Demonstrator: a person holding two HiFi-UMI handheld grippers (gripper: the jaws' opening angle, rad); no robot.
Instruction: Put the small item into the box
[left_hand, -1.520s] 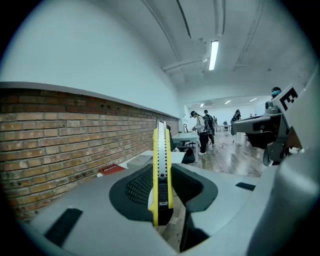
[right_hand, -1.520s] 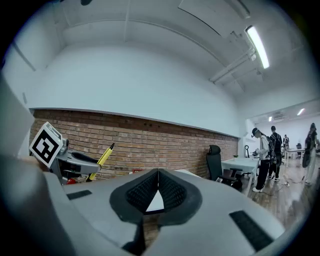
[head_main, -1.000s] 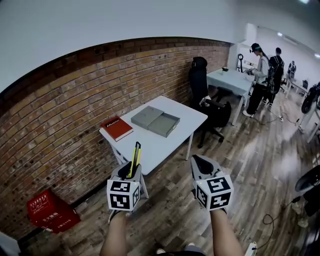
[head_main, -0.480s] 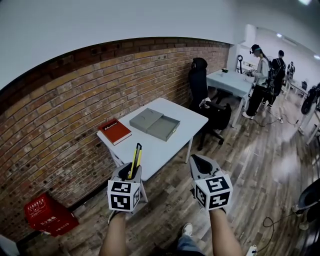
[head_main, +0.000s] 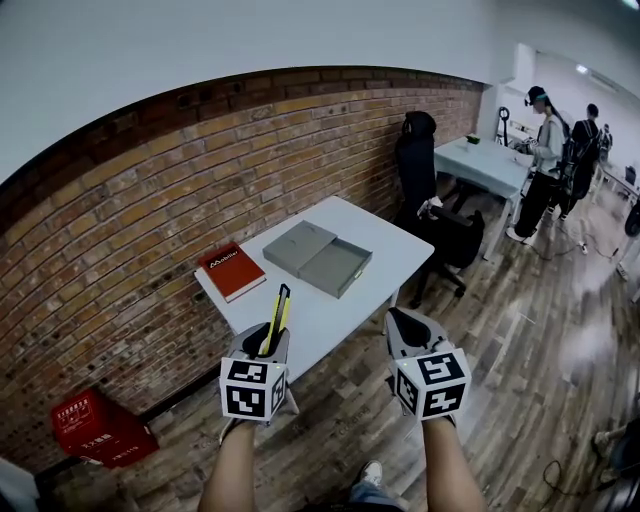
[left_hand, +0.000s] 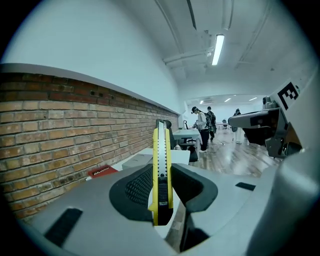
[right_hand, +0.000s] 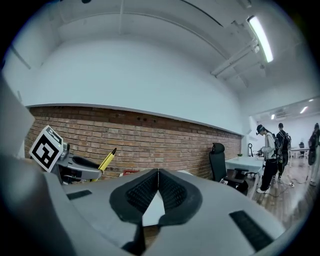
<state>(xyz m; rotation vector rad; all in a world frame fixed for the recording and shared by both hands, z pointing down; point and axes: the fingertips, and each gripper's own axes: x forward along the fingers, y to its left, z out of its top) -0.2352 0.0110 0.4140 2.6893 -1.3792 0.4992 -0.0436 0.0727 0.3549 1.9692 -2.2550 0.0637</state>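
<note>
A yellow and black utility knife stands upright in my left gripper, which is shut on it; in the left gripper view the knife sits clamped between the jaws. My right gripper is shut with nothing in it, jaws pressed together in the right gripper view. Both hang over the floor just before the near edge of a white table. On that table lies an open grey box with its lid beside it.
A red book lies on the table's left end by the brick wall. A red crate sits on the floor at left. A black office chair, a second table and people stand at the back right.
The view has shifted slightly, so the table and box sit a little more to the right and nearer. Both grippers keep their places; the knife stays held.
</note>
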